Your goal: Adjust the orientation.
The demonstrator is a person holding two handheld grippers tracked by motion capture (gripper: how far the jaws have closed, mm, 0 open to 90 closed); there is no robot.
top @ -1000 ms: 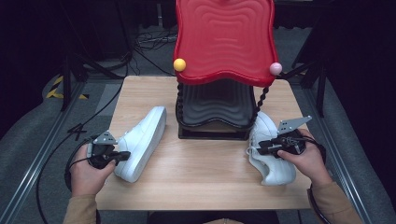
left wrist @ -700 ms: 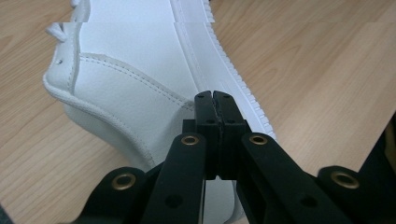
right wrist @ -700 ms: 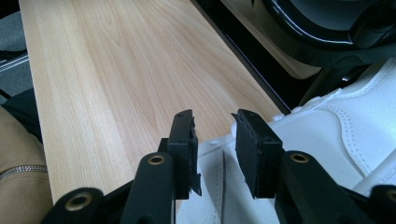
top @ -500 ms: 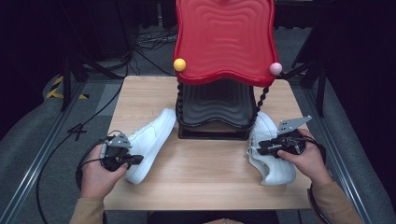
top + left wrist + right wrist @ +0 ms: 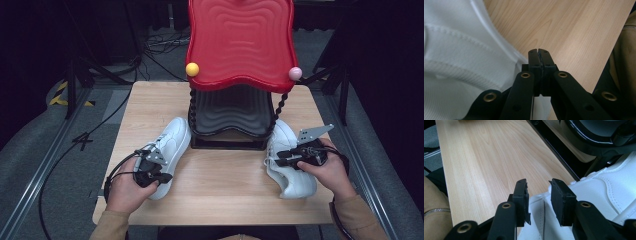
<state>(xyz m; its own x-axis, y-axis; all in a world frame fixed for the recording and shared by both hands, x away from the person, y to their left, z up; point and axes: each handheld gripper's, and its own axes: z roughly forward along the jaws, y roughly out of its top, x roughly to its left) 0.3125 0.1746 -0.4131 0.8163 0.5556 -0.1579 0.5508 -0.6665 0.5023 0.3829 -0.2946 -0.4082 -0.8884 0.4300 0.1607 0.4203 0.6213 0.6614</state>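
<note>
Two white sneakers lie on the wooden table [image 5: 225,195]. The left sneaker [image 5: 170,145] points its toe at the rack, and its ribbed side [image 5: 456,65] sits just left of my jaws. My left gripper [image 5: 167,177] [image 5: 539,56] rests at that shoe's heel end, shut, with nothing visible between the jaws. The right sneaker [image 5: 290,165] [image 5: 604,187] lies beside the rack's right post. My right gripper [image 5: 276,159] [image 5: 538,186] hovers over its inner edge, open, with the jaws either side of a white seam.
A shoe rack stands at the table's middle back, with a red wavy top shelf [image 5: 240,40] and a black lower shelf [image 5: 227,112]. Its posts carry a yellow ball [image 5: 192,69] and a pink ball [image 5: 295,73]. Cables and rails run along the floor at the left.
The left hand, its gripper and the left sneaker have shifted right, toward the rack and the table's middle. The right hand and right sneaker have stayed put.
</note>
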